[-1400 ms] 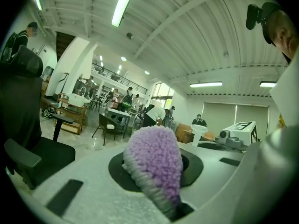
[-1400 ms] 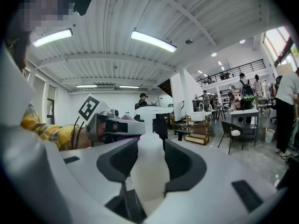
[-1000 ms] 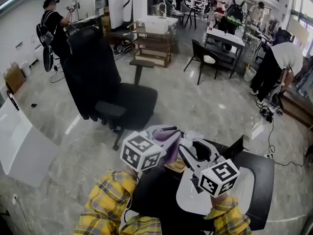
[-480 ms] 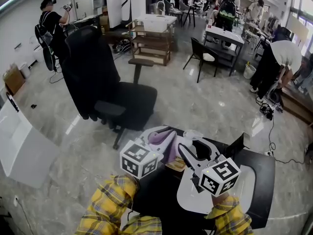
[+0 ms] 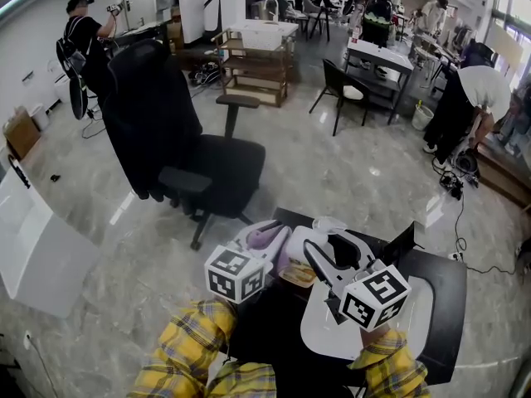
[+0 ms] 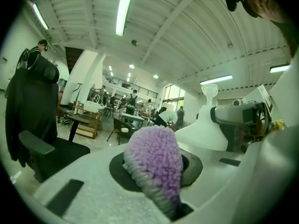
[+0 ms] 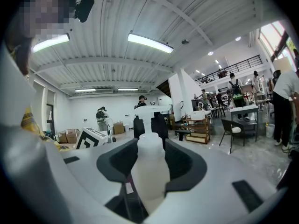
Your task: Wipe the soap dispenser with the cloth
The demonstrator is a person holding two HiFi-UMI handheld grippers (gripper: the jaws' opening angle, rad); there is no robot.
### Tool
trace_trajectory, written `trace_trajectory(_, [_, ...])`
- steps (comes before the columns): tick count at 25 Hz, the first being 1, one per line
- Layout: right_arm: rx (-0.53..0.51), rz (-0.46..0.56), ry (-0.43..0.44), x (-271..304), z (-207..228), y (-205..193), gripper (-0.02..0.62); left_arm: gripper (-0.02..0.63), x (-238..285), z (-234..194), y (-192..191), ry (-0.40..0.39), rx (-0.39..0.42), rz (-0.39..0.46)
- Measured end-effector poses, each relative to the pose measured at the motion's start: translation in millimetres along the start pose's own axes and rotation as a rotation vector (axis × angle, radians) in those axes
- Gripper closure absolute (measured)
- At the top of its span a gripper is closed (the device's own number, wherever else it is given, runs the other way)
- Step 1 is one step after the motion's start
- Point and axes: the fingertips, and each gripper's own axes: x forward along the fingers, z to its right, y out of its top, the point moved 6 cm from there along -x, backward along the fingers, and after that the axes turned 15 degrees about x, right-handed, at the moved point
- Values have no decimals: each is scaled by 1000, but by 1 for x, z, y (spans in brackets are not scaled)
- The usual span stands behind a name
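Note:
My left gripper (image 5: 274,250) is shut on a fluffy purple cloth (image 5: 264,237), which bulges out between its jaws (image 6: 156,164). My right gripper (image 5: 330,242) is shut on the white soap dispenser (image 7: 150,171), held upright, its pump head (image 5: 328,225) showing above the jaws. In the left gripper view the soap dispenser (image 6: 208,120) stands to the right of the cloth. The two grippers are side by side over the black table, the cloth just left of the bottle. Whether cloth and bottle touch I cannot tell.
A black table (image 5: 448,280) with a white tray (image 5: 419,313) lies under my hands. A black office chair (image 5: 191,152) stands ahead on the left and a white panel (image 5: 33,251) at far left. Several people, tables and shelves fill the back of the hall.
My left gripper has sunk a little with the cloth and rolled slightly. The right gripper and the dispenser have kept still.

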Motion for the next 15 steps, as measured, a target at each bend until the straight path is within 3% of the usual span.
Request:
trace_trajectory(4, [1,1,0,-2,-1,-3,428,551,1,2,-22,-5,-47,14])
trace_trajectory(11, [-8,10,-6,-1,-1,-2,428,551,7,0,-60,16,-62,-25])
trace_trajectory(15, [-9,14,-8,-4,0,-5,428,551,10,3,-79,23,-110,-44])
